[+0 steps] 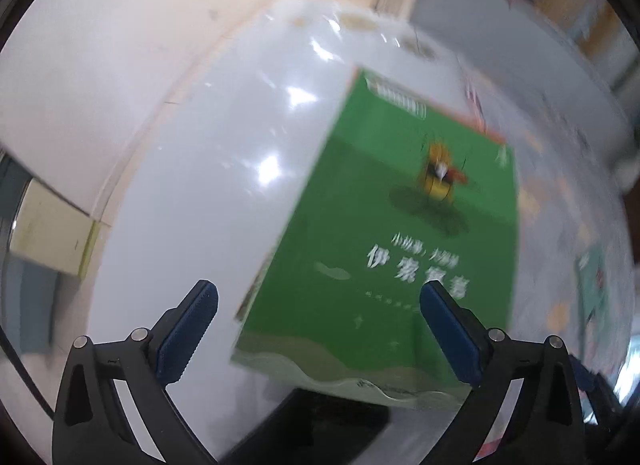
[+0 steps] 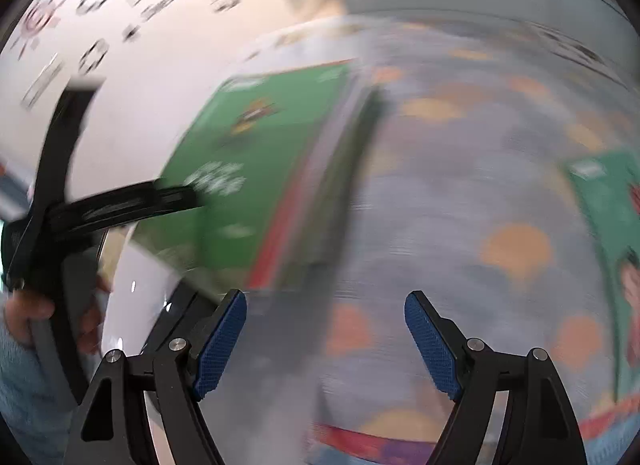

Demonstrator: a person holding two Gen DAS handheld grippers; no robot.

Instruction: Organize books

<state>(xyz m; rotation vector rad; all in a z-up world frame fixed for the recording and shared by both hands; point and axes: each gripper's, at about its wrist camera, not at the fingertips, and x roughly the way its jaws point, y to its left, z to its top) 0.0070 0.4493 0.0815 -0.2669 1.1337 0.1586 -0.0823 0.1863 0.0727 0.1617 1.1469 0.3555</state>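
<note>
A green book (image 1: pixel 380 249) with a small yellow figure on its cover lies on the glossy white table (image 1: pixel 192 185). A red edge (image 1: pixel 474 121) of another book shows under its far side. My left gripper (image 1: pixel 320 297) hangs open just above the book's near part, its right pad over the cover and nothing gripped. In the blurred right wrist view the same green book (image 2: pixel 260 169) tops a stack with red and dark spines (image 2: pixel 340 177). My right gripper (image 2: pixel 326 305) is open and empty over a patterned cloth (image 2: pixel 516 249). One finger of the left gripper (image 2: pixel 160 199) reaches the book's edge.
A teal book (image 2: pixel 604 233) with a picture on it lies on the cloth at the right. A hand (image 2: pixel 28 313) in a light blue sleeve holds the left gripper. A white wall with black markings (image 2: pixel 120 5) stands behind the table.
</note>
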